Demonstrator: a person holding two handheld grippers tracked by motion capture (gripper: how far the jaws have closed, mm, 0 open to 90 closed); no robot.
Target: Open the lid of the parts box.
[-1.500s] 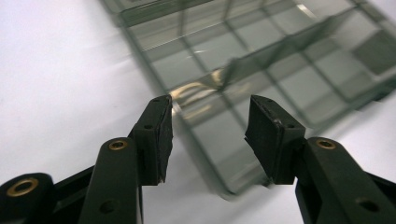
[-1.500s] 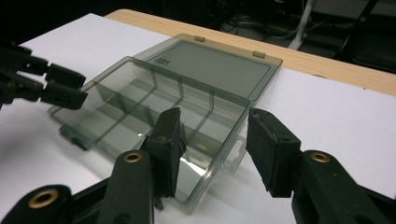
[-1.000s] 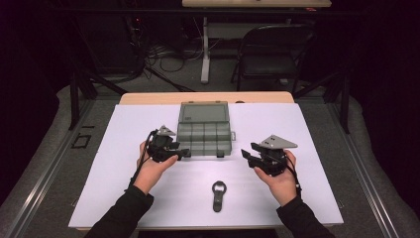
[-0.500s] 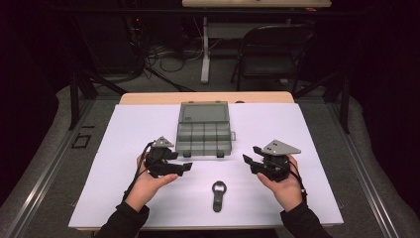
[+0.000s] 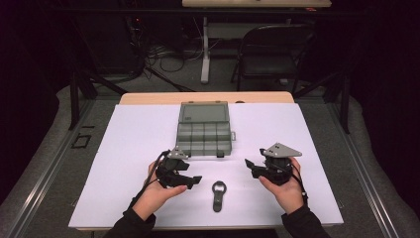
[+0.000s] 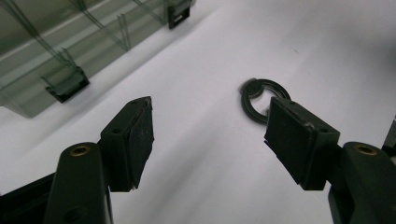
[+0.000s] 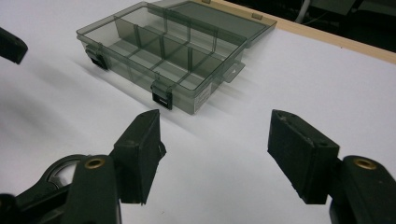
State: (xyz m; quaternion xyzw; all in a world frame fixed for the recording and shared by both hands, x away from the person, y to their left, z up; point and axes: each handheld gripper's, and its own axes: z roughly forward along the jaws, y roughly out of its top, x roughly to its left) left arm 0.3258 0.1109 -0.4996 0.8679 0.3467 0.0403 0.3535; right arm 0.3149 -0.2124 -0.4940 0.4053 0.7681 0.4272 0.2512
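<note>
A smoky transparent organizer box [image 5: 204, 133] lies open at mid-table, its lid laid back and its compartments empty. A black bottle opener [image 5: 217, 194] lies flat near the front edge, between my hands. My left gripper [image 5: 194, 180] points right toward the opener; its jaws opened wide, then eased in a little, with nothing between them. In the left gripper view [image 6: 210, 135] the opener's ring [image 6: 258, 97] lies on the table just beyond the right jaw. My right gripper [image 5: 249, 166] points left; its jaws have just been opening and hold nothing. In the right gripper view [image 7: 215, 149] it faces the box [image 7: 173, 51].
A white sheet [image 5: 124, 148] covers the table, with a wooden edge [image 5: 208, 97] at the back. A dark folding chair [image 5: 272, 54] and a table leg with cables stand on the floor beyond. The box's front latches [image 7: 161, 99] face me.
My left hand has drawn back from the box toward the front edge and a little right, nearer the opener. Both grippers' jaws stand wider. The right hand has barely shifted.
</note>
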